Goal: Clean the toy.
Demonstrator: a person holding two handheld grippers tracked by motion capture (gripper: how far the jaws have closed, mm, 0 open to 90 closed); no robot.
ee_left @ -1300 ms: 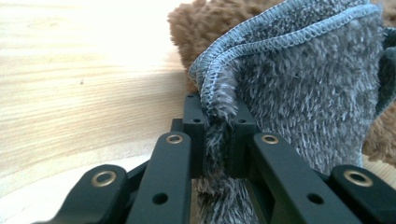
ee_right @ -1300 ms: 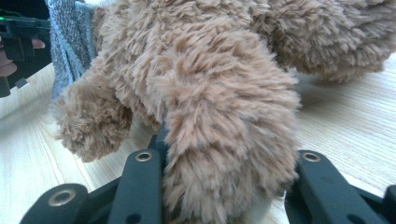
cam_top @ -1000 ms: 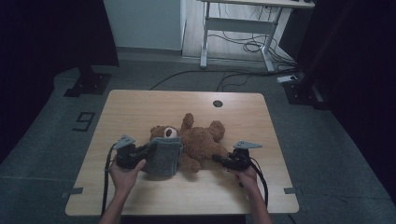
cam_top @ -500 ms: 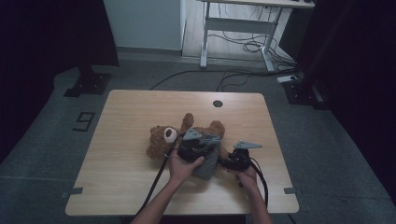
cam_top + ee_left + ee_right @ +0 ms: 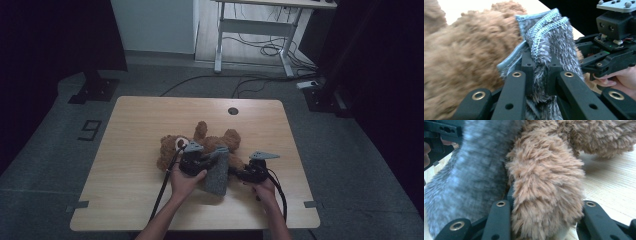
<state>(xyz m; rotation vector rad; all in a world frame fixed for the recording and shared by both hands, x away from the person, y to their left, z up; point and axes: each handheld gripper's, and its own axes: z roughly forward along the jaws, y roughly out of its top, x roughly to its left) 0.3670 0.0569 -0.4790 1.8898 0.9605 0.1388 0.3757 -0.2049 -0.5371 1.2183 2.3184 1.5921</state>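
Teddy bear (image 5: 207, 147), brown plush, lies mid-table; long axis runs across, head left. Left gripper (image 5: 539, 62) pinches grey fleece garment (image 5: 216, 172), hanging just in front of bear. Right gripper (image 5: 544, 202) clamps bear's leg (image 5: 546, 187). Judged progress: dressing barely begun, garment not yet on leg.

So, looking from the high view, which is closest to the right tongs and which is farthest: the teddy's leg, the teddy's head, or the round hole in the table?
1. Teddy's leg: clamped in the right tongs.
2. Teddy's head: farther left, past the grey cloth.
3. Round hole: near the table's far edge.
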